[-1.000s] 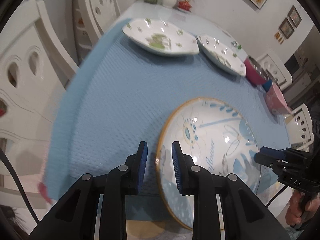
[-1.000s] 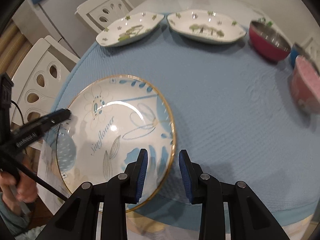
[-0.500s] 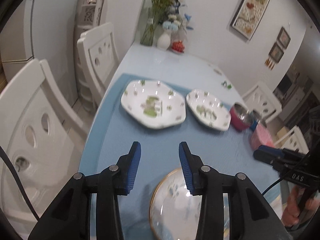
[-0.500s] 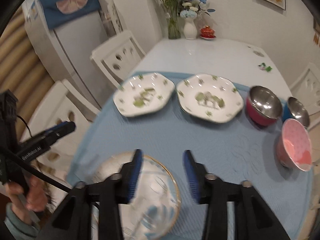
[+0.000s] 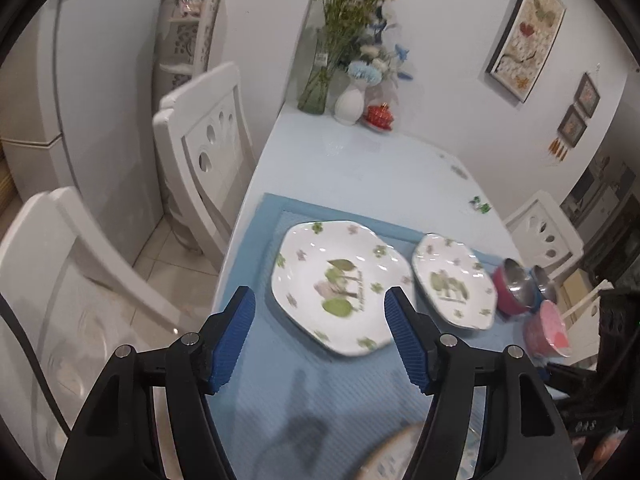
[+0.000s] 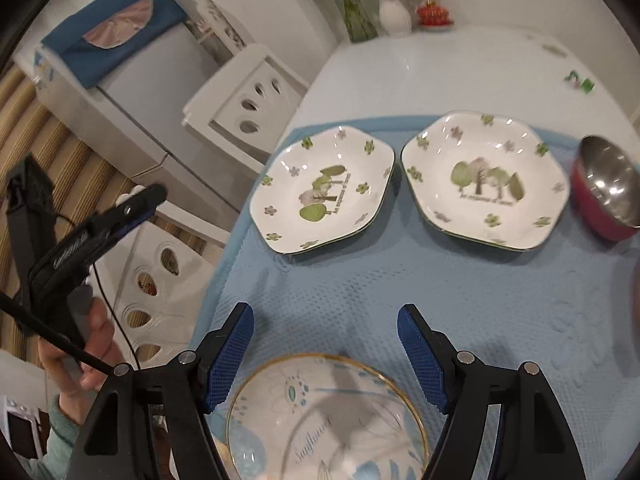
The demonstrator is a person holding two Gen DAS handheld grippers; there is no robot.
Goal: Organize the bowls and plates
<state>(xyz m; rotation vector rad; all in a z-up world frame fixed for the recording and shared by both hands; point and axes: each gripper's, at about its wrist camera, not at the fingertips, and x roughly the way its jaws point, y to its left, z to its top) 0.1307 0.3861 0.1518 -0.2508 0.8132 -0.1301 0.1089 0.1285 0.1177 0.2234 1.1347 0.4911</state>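
Two white hexagonal plates with green tree prints lie side by side on the blue mat: the left one [image 5: 340, 286] [image 6: 322, 190] and the right one [image 5: 454, 280] [image 6: 486, 180]. A round gold-rimmed "Sunflower" plate [image 6: 328, 420] [image 5: 394, 458] lies at the mat's near edge. A red steel-lined bowl [image 6: 608, 188] [image 5: 512, 286], a small blue bowl [image 5: 542, 280] and a pink bowl [image 5: 546, 330] stand to the right. My left gripper [image 5: 320, 334] is open and empty, raised above the mat. My right gripper [image 6: 326, 354] is open and empty above the round plate's far edge.
White chairs [image 5: 208, 152] [image 6: 248, 96] stand along the table's left side, with a fridge [image 6: 120, 72] behind. Vases with flowers [image 5: 352, 98] and a red jar [image 5: 380, 114] stand at the table's far end. A small green item [image 6: 578, 80] lies on the bare tabletop.
Both grippers have lifted and pulled back from the round plate and opened wide. The view now takes in the far plates and bowls.
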